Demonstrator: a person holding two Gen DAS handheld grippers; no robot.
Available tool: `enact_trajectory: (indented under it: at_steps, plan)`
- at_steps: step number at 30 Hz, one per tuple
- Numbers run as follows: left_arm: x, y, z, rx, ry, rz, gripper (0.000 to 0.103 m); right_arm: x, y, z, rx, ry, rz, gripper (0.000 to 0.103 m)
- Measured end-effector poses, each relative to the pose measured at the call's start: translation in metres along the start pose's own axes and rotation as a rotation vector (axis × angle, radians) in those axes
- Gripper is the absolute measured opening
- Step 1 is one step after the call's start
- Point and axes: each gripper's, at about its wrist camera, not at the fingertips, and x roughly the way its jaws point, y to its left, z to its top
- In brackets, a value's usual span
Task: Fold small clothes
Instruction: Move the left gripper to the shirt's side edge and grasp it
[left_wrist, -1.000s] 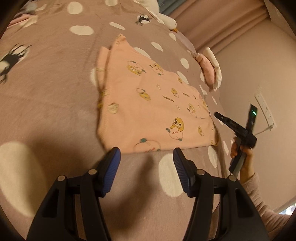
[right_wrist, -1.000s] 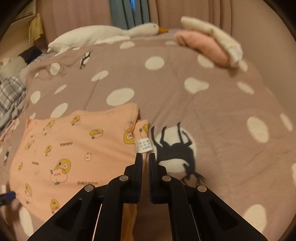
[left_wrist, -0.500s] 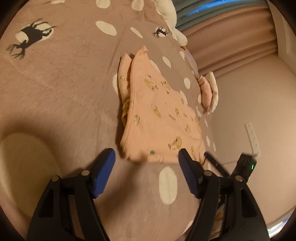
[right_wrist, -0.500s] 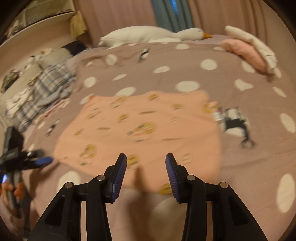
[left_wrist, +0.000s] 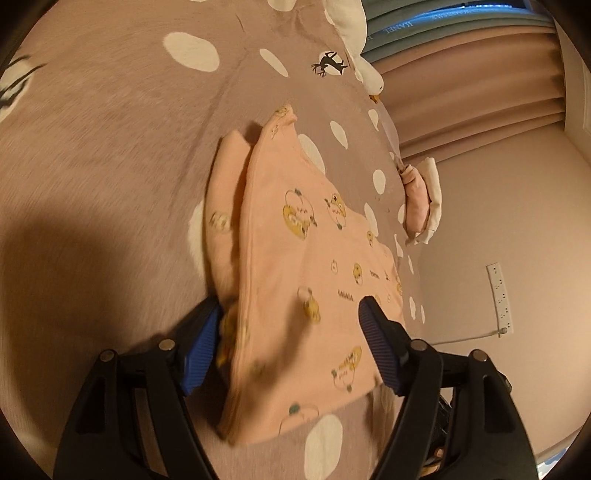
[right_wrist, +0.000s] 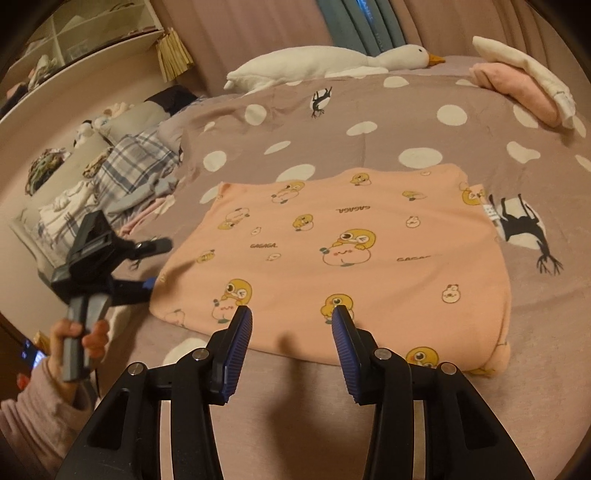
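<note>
A pink duck-print garment (right_wrist: 351, 258) lies folded flat on the mauve dotted bedspread (right_wrist: 406, 122). My right gripper (right_wrist: 291, 326) hovers open over its near edge, nothing between the pads. At the garment's left corner my left gripper (right_wrist: 159, 264) is held by a hand in a pink sleeve (right_wrist: 48, 406). In the left wrist view the garment (left_wrist: 314, 266) shows stacked layers along its left side. There my left gripper (left_wrist: 290, 332) stands open astride the near end of the cloth, and its pads do not press on it.
A white goose plush (right_wrist: 332, 61) lies at the far edge of the bed. Folded pink and cream clothes (right_wrist: 524, 85) sit at the far right. A heap of plaid clothes (right_wrist: 122, 173) and shelves (right_wrist: 74, 48) are on the left. A wall socket strip (left_wrist: 498, 295) is on the right wall.
My right gripper let go of the garment's labelled edge, opened and swung back to its near edge. My left gripper moved forward over the garment's corner and opened wider.
</note>
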Motion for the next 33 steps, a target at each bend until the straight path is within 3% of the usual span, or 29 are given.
enact_trajectory:
  at_steps: [8, 16, 22, 33]
  plan:
    - [0.021, -0.014, 0.016, 0.055, 0.021, 0.064, 0.076, 0.018, 0.001, 0.015, 0.005, 0.018, 0.017, 0.044]
    - [0.039, -0.032, 0.021, 0.174, 0.045, 0.2, 0.076, 0.054, 0.004, 0.046, 0.016, 0.044, -0.027, 0.048]
    - [0.046, -0.04, 0.014, 0.289, 0.05, 0.318, 0.067, 0.083, 0.001, 0.071, 0.045, 0.056, -0.058, 0.048]
    - [0.052, -0.045, 0.007, 0.389, 0.047, 0.418, 0.055, 0.115, -0.004, 0.085, 0.029, 0.109, -0.14, 0.048]
